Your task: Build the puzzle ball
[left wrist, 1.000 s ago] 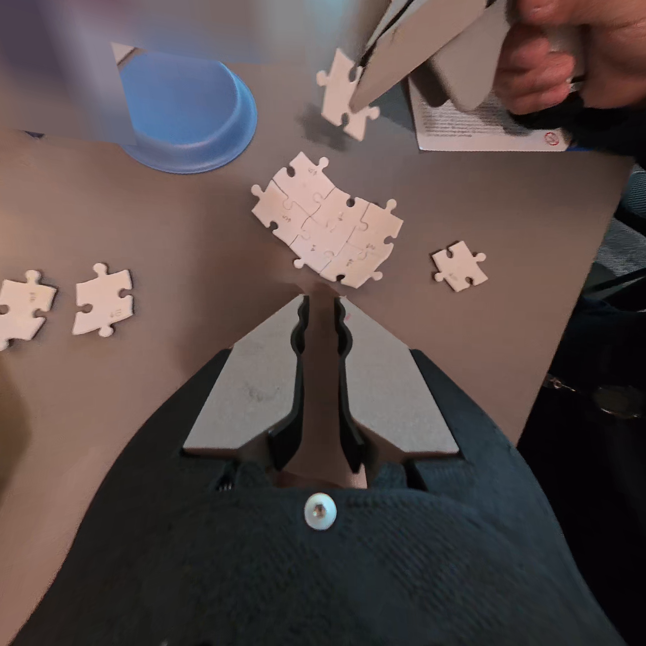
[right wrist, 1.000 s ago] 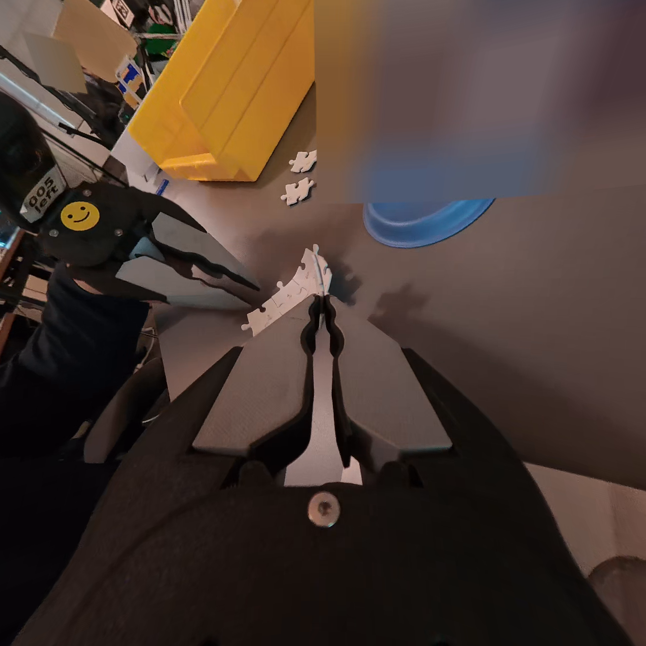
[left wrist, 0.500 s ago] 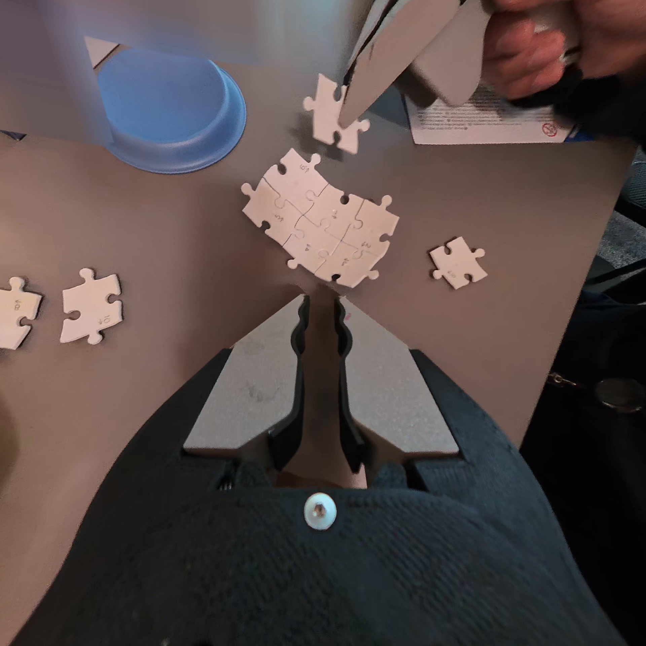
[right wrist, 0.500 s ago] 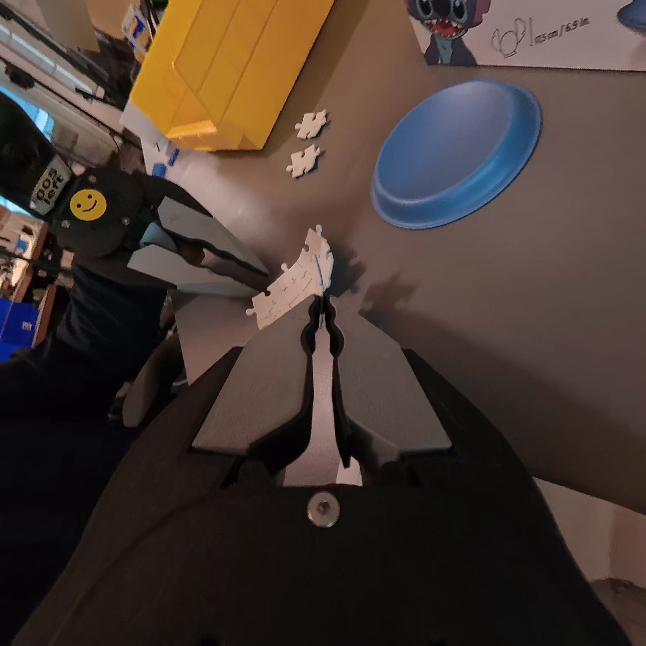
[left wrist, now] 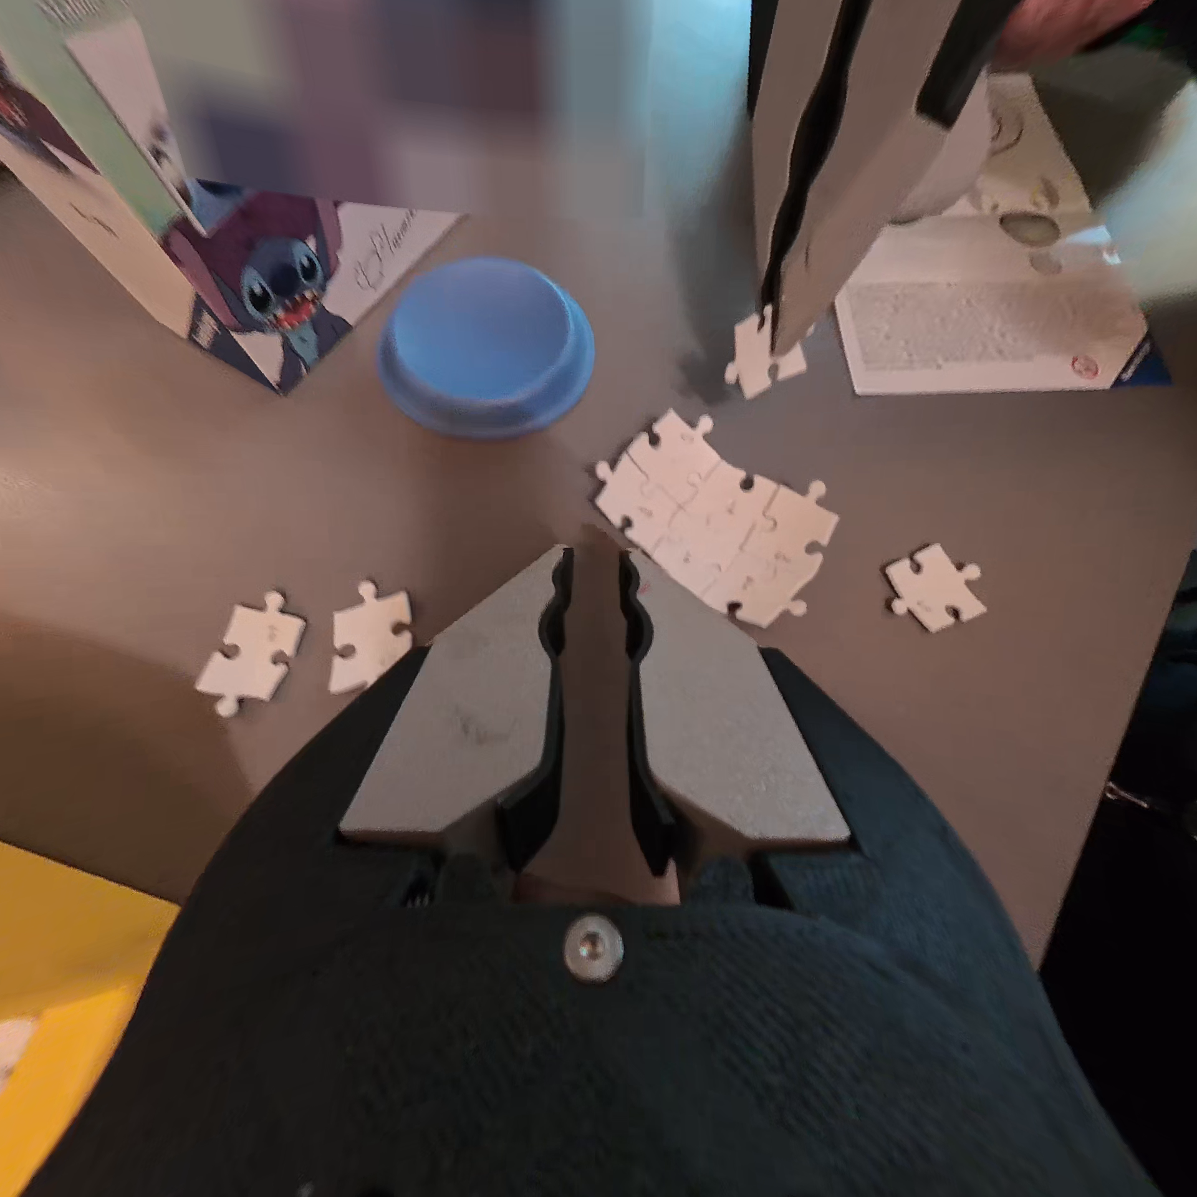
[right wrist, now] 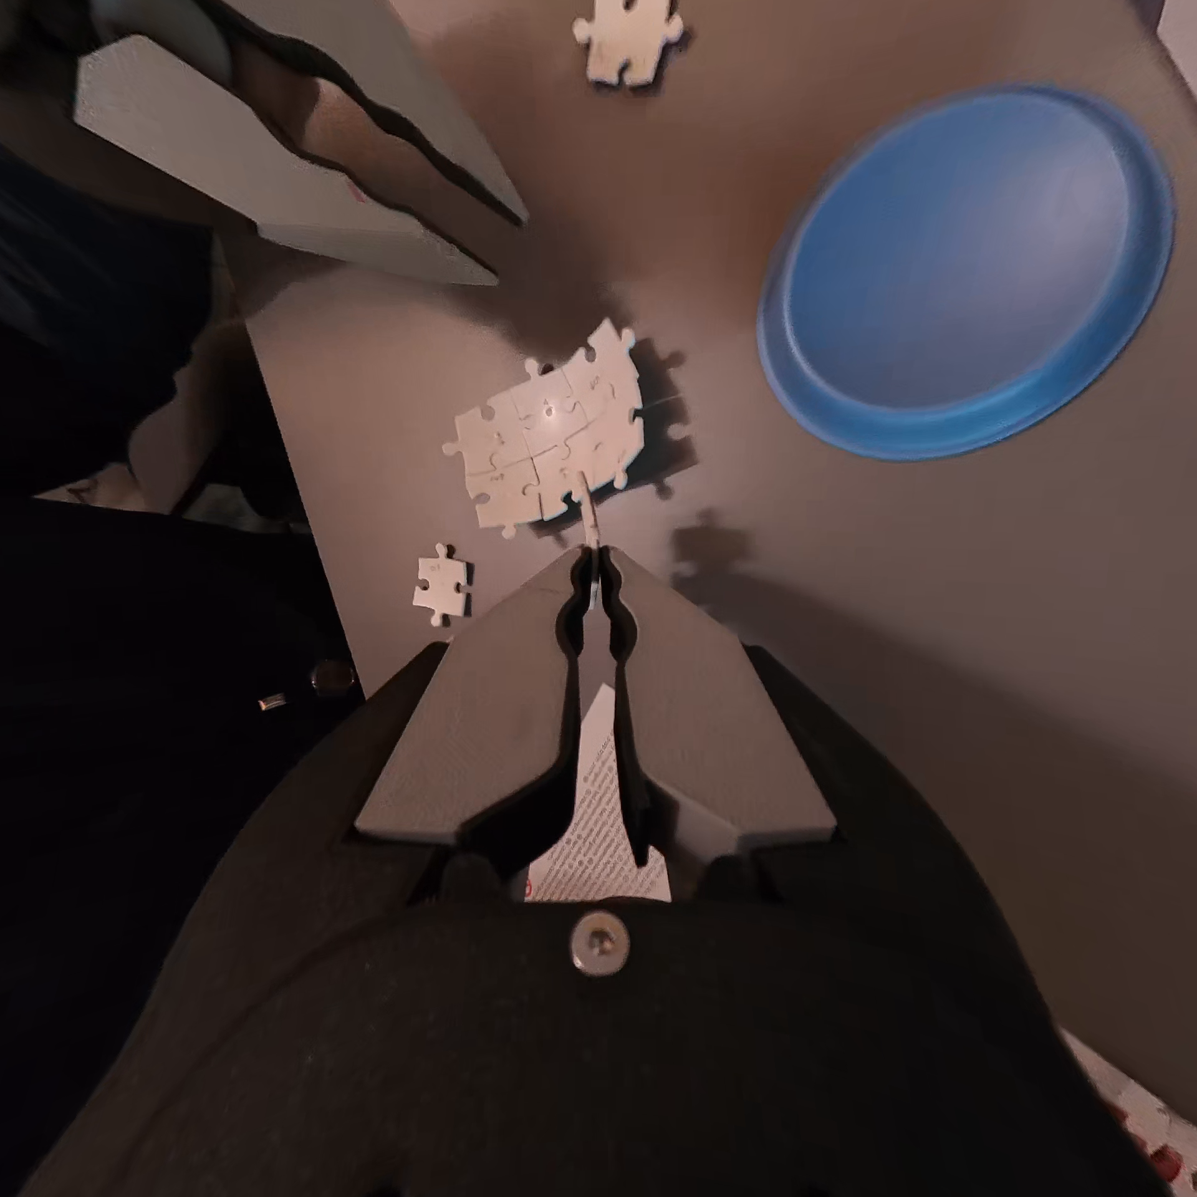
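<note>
Left wrist view looks down on a grey-brown bench (left wrist: 194, 492) where the puzzle ball is only begun: a joined patch of white pieces (left wrist: 716, 521), slightly curved, lies just ahead of the left tongs (left wrist: 592, 560). Those tongs hang a little above the bench with a narrow gap between the tips and nothing in them, probably waiting to steady the patch.

Farther off, the right tongs (left wrist: 780, 324) point steeply down and pinch a single white piece (left wrist: 754, 356) by its edge, near the patch's far side but not touching it. Gripping it edge-on leaves its tabs free, which would suit sliding it into the patch.

Right wrist view shows the same grip from behind: the right tongs (right wrist: 594, 550) are closed on the thin piece, seen edge-on.

Three loose pieces lie flat on the bench: two (left wrist: 372, 631) left of the left tongs, one (left wrist: 936, 586) right of the patch. A blue round stand (left wrist: 486, 350), a printed box (left wrist: 259, 285) and a leaflet (left wrist: 984, 337) sit beyond.
</note>
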